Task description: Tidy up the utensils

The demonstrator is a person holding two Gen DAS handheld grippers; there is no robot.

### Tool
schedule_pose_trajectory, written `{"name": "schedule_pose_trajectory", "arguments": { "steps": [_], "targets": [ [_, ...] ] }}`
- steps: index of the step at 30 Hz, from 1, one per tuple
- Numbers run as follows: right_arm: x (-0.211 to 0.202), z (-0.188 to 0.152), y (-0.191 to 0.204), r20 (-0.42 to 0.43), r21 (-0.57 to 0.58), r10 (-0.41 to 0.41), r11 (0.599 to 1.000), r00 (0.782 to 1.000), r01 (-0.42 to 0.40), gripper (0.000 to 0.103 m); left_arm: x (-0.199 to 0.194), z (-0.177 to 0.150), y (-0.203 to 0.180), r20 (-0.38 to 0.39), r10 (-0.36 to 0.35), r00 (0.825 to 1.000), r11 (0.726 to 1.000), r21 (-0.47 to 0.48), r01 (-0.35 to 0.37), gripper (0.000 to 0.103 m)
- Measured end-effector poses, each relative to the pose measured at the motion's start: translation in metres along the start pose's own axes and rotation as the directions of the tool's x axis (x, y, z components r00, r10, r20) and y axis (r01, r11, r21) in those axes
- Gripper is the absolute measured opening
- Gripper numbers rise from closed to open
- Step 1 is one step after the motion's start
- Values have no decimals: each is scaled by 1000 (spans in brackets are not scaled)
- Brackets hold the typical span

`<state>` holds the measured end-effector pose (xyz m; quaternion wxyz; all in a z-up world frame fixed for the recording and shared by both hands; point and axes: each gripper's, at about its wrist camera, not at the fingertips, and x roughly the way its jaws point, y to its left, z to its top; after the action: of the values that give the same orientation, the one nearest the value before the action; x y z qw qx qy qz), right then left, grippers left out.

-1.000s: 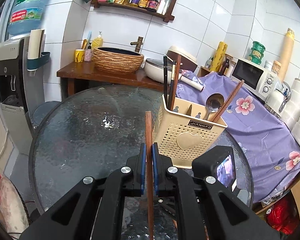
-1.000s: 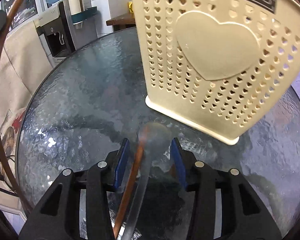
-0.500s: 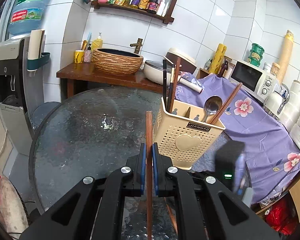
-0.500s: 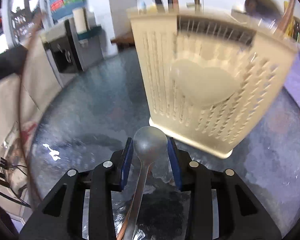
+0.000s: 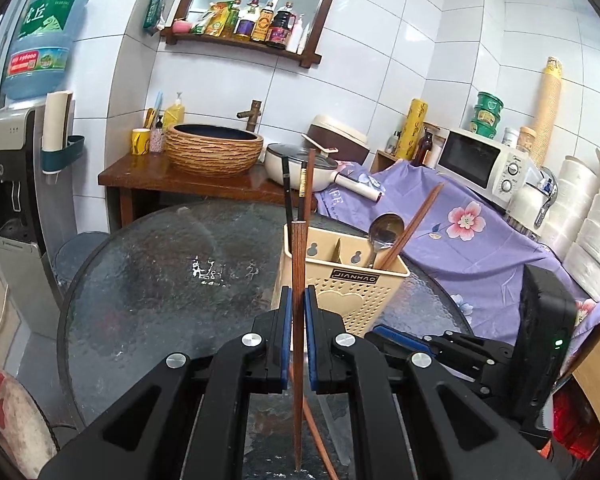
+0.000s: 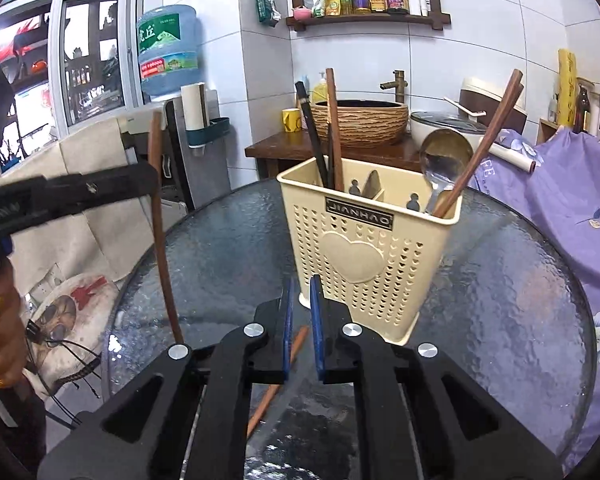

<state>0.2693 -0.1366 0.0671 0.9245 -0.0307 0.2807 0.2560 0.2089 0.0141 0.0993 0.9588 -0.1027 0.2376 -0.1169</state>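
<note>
Left claw [image 5: 296, 312] grips chopstick [image 5: 298, 264]; right claw [image 6: 301, 312] seemingly empty

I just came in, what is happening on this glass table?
A person works with two hand-held grippers. The left gripper is shut on a wooden chopstick, held upright before the beige utensil caddy, which already holds chopsticks and a spoon. The right gripper is shut with nothing visible in it; another chopstick lies on the table beneath.

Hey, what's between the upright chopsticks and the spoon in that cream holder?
Only a divider and empty space; no utensil stands between the upright chopsticks and the spoon. The right wrist view shows it clearly.
</note>
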Motion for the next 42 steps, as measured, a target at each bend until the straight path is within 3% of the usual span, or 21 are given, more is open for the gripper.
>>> {"name": "schedule_pose_trajectory", "arguments": {
  "steps": [3, 5, 6, 7, 10, 15, 23, 26, 30, 36, 42],
  "targets": [
    [13, -1, -3, -21, 24, -13, 1000, 1000, 13, 15, 0, -1, -2, 3, 10, 1000, 1000, 4, -10, 6],
    [20, -10, -9, -58, 45, -3, 999, 998, 5, 33, 0, -1, 0, 2, 14, 1000, 1000, -1, -14, 6],
    [22, -17, -12, -79, 48, -5, 999, 997, 9, 51, 0, 0, 1, 2, 15, 1000, 1000, -2, -15, 6],
    [26, -22, -12, -102, 49, -15, 999, 995, 20, 53, 1, 0, 1, 1, 17, 1000, 1000, -3, -17, 6],
    [48, -33, -10, -182, 35, -80, 996, 980, 87, 53, 1, -1, 3, 2, 21, 1000, 1000, -7, -21, 6],
    [86, -48, -4, -307, 26, -113, 991, 945, 128, 45, -2, -1, 4, 5, 24, 1000, 1000, -12, -24, 6],
    [114, -49, -5, -360, 40, -176, 978, 916, 203, 45, -5, -3, 2, 9, 5, 1000, 1000, -7, -5, 6],
    [120, -48, -6, -366, 58, -189, 973, 911, 225, 44, -5, -3, 2, 10, -1, 1000, 1000, -9, 1, 6],
    [128, -42, -3, -365, 71, -209, 965, 907, 251, 37, -6, -3, 3, 12, -1, 1000, 1000, -10, 1, 6],
    [134, -38, 3, -356, 46, -226, 965, 907, 258, 36, -7, -3, 7, 12, 3, 1000, 1000, -21, -3, 6],
    [119, -39, 7, -308, 47, -196, 974, 931, 220, 36, -7, -3, 5, 13, -2, 1000, 1000, -23, 2, 6]
  ]
}}
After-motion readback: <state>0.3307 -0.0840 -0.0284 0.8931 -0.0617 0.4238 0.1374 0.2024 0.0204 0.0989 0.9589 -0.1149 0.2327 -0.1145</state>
